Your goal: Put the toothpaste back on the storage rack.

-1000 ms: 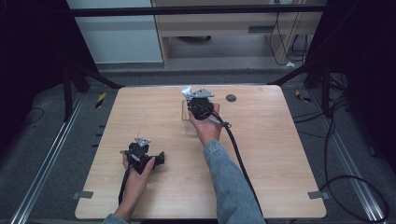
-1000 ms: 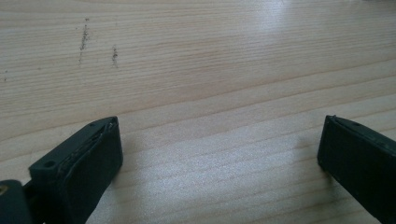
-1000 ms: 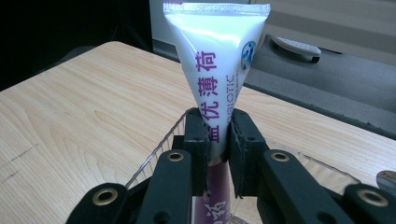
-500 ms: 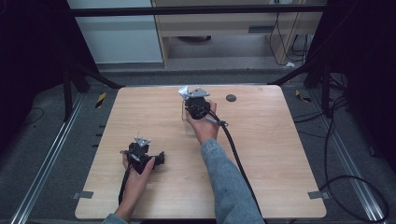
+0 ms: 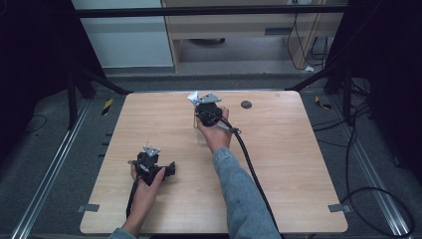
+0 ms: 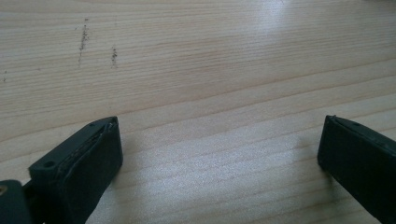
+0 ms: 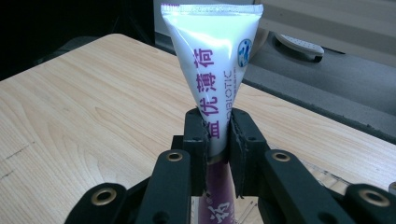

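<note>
My right gripper (image 7: 217, 126) is shut on a white toothpaste tube (image 7: 210, 56) with purple lettering, gripping it below its flat crimped end, which points up and away. In the high view the right gripper (image 5: 205, 105) is at the far middle of the wooden table (image 5: 278, 164), and the tube's end (image 5: 193, 97) pokes out to its left. Just below the jaws I see a clear plastic container (image 7: 243, 207), also faint under the hand in the high view (image 5: 200, 133). My left gripper (image 5: 149, 159) rests low at the near left; its jaws stand wide apart over bare wood (image 6: 219, 140).
A small black round disc (image 5: 246, 104) lies on the table to the right of the right gripper. A thick black cable (image 5: 249, 164) trails from that gripper along the sleeve toward the near edge. Dark frame rails and floor cables surround the table.
The right gripper with the tube has shifted slightly to the left. The left gripper has stayed where it was.
</note>
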A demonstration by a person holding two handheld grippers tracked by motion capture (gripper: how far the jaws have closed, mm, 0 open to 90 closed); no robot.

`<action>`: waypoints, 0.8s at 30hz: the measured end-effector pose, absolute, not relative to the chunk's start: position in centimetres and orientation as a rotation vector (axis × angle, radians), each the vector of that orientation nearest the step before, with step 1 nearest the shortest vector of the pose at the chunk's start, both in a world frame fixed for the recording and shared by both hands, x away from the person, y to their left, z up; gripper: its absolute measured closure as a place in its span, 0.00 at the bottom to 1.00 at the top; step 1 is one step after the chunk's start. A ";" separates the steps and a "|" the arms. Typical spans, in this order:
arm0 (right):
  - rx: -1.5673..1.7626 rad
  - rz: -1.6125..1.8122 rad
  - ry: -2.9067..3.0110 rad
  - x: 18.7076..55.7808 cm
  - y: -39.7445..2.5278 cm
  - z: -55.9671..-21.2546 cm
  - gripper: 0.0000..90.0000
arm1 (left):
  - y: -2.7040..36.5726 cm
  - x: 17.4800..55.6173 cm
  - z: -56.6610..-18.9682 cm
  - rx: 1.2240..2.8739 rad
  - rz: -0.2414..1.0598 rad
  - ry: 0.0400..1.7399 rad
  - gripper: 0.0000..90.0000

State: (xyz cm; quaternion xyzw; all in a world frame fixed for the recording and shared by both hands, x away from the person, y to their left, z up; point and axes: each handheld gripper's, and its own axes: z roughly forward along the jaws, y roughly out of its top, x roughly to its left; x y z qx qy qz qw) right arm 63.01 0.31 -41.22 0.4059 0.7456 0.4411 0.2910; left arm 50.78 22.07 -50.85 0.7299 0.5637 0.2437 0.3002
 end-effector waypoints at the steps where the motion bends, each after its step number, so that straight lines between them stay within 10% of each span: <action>1: 1.083 1.177 1.990 63.0 0.4 -41.2 0.87 | 22.1 50.8 -50.9 1.937 0.647 1.496 0.00; 24: 1.099 1.193 1.991 63.1 0.4 -41.3 0.86 | 22.1 50.8 -50.8 1.939 0.646 1.495 0.00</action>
